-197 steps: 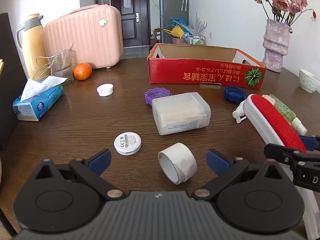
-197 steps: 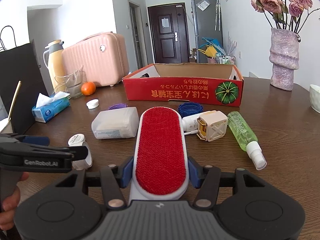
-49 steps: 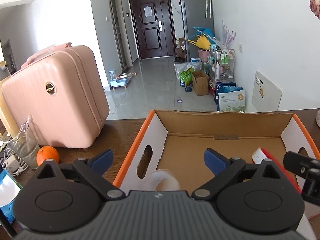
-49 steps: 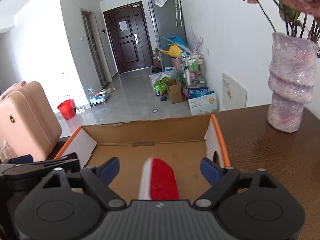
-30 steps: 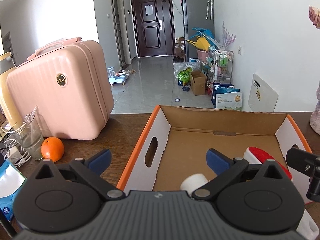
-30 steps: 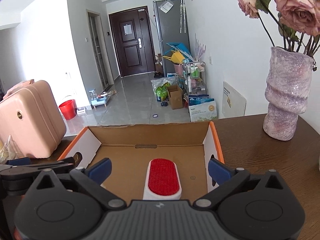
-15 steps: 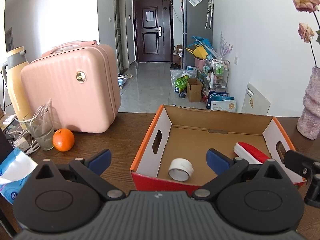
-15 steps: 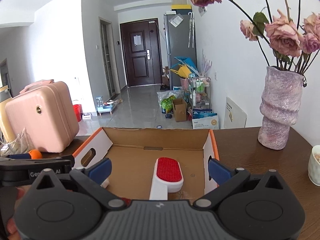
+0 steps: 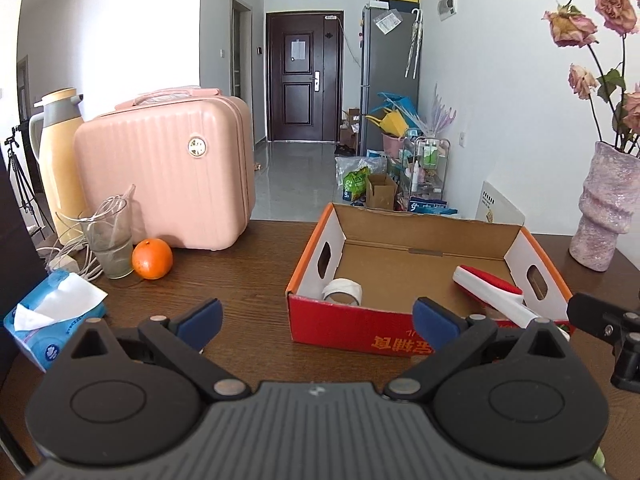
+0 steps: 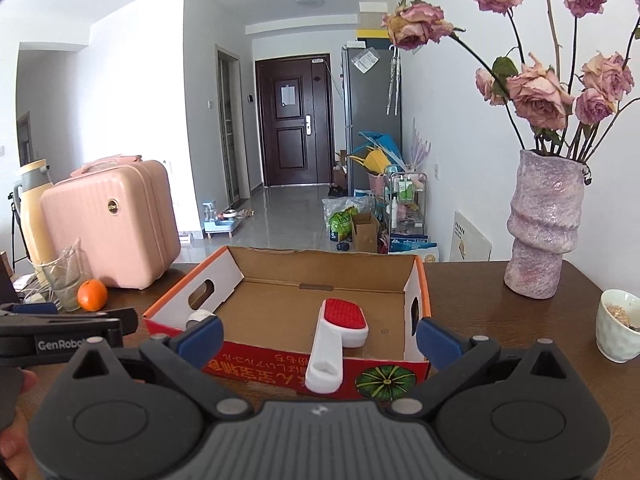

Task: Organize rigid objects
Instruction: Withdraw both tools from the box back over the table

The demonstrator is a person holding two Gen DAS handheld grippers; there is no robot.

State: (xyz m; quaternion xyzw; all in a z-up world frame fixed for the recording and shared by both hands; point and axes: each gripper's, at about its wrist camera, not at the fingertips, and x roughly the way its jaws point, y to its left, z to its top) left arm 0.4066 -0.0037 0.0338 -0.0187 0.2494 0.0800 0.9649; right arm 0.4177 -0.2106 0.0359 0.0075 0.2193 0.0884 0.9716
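Both my grippers hang in front of the red cardboard box [image 9: 360, 330] on the dark wooden table [image 9: 240, 280]. My left gripper [image 9: 316, 318] is spread wide, nothing between its blue pads. My right gripper [image 10: 318, 340] likewise released, empty.

White roll of tape [image 9: 342, 291] lies in the box's near-left corner. Red-faced white lint brush [image 10: 338, 334] rests toward the box's right side, its handle propped on the near wall and jutting out over it.

Orange fruit [image 9: 152, 253] just beside the drinking glass [image 9: 108, 244], well left of the box.
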